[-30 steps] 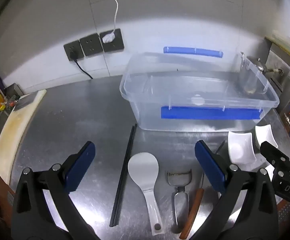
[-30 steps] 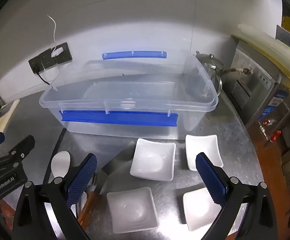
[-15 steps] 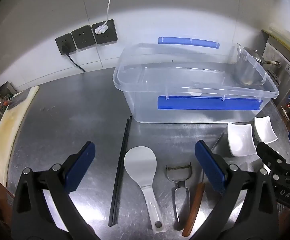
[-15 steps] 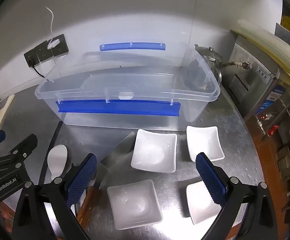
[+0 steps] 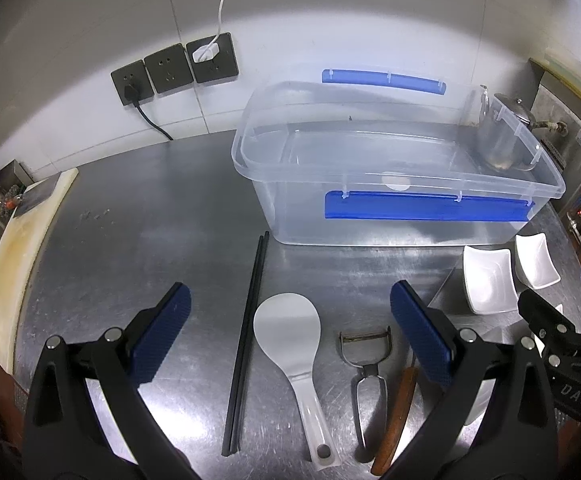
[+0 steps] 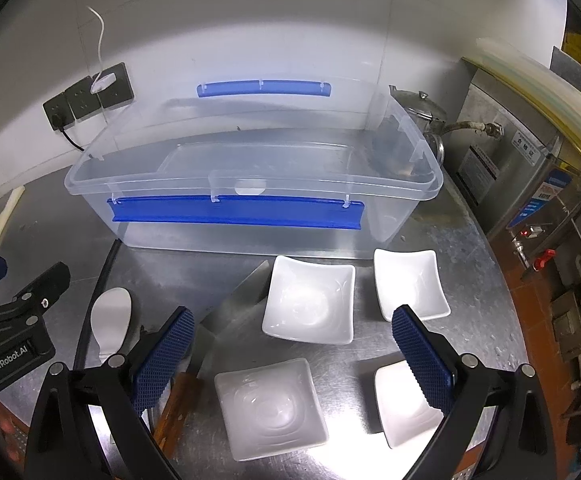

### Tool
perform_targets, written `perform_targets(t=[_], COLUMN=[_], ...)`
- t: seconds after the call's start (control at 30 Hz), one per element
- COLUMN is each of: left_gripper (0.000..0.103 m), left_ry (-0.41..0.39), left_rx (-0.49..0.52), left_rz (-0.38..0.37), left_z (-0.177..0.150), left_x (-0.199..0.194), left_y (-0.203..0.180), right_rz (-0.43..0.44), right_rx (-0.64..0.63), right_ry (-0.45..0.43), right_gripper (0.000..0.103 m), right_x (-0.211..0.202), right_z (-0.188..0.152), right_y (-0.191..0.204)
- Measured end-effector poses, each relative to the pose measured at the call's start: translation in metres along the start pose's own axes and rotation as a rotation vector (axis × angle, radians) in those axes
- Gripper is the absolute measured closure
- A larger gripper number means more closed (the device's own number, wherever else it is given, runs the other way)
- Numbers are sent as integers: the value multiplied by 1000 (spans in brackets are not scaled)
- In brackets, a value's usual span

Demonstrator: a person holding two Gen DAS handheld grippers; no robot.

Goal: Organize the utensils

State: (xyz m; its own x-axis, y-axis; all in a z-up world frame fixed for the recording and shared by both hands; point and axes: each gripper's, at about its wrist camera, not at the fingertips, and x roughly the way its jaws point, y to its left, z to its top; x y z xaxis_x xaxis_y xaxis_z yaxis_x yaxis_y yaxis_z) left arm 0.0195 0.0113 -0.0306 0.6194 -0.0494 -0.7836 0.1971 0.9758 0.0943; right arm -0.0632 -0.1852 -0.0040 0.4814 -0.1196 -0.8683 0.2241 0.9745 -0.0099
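At the bottom of each frame, the left tool (image 5: 286, 324) and right tool (image 6: 292, 344) are hanging spread wide and empty above the table (image 5: 170, 208). Just beyond lie chopsticks (image 5: 246, 328), spoon (image 5: 290, 332), peeler (image 5: 364, 364) and a knife (image 5: 394, 424): light, stiff, probably slippery, best pinched mid-handle. Four dishes (image 6: 310, 300) look fragile; the bin (image 6: 250, 184) is standing open at the frame's centre.

Black tongs (image 5: 290, 332), blue pads (image 5: 162, 336) (seemingly textured).
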Motion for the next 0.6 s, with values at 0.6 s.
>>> perform_targets(t=[0.6], left_gripper=[7], left_ry=[20], left_rx=[-14], left_rz=[3], left_z=[-2], left_x=[5], left_y=[3], right_rz=[-17], right_rx=[-19], right_ry=[26], right_gripper=[4], right_x=[6], right_z=[-3], right_y=[4])
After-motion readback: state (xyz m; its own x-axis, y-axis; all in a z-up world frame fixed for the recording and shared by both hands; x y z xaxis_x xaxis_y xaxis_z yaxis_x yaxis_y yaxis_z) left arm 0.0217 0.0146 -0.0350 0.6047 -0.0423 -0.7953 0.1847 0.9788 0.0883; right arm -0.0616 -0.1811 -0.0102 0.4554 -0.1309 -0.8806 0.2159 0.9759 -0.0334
